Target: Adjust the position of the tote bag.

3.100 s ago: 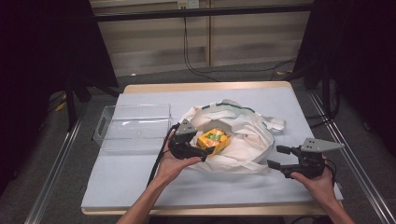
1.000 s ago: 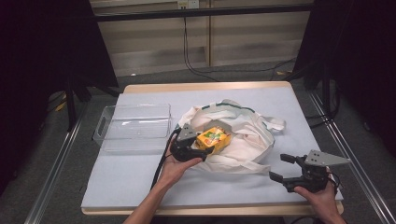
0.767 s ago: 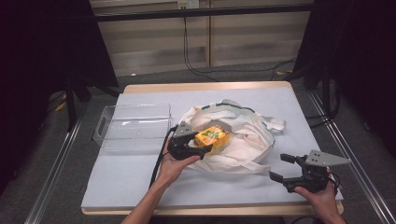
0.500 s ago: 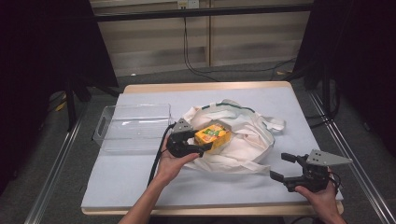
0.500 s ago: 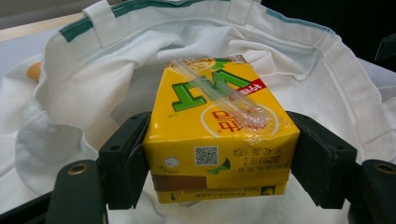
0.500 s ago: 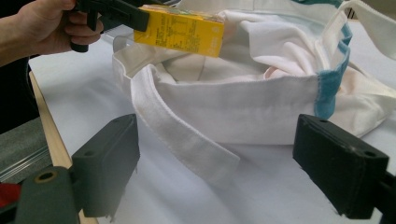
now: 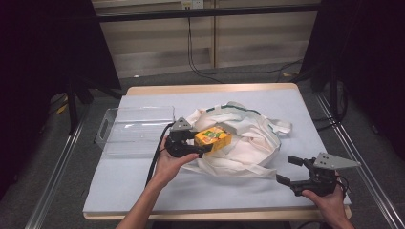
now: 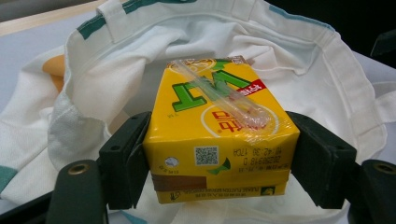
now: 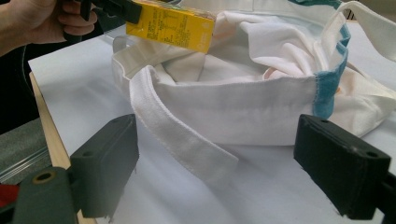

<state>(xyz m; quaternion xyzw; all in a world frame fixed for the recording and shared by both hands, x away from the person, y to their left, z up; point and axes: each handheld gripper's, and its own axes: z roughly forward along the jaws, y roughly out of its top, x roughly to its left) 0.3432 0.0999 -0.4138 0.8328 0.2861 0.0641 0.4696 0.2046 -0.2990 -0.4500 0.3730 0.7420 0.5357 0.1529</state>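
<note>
while two grippers are at work over the table [image 7: 143, 191], there is one of everything else: one yellow drink carton [image 7: 213, 139], one white cloth bag [image 7: 248, 138] with green trim, one clear plastic tray [image 7: 136, 131]. the left gripper [image 7: 203, 143] has its jaws clamped on the carton's two sides, holding it just above the bag's open mouth, near the middle of the table. the right gripper [image 7: 289, 171] sits near the table's front right edge, well apart from the carton, its jaws spread wide with nothing between them.

the high view gives the layout — tray to the left of the bag, both hands coming in from the front. the left gripper view adds the carton [image 8: 219, 135] up close: a flat yellow box with green lettering, a wrapped straw lying slantwise across its top face, a small square code and a printed date line on the near end. the right gripper view shows the bag [image 9: 243, 102] from low down, with a strap lying on the table between its own jaws, and the carton [image 9: 170, 23] in the air beyond.
</note>
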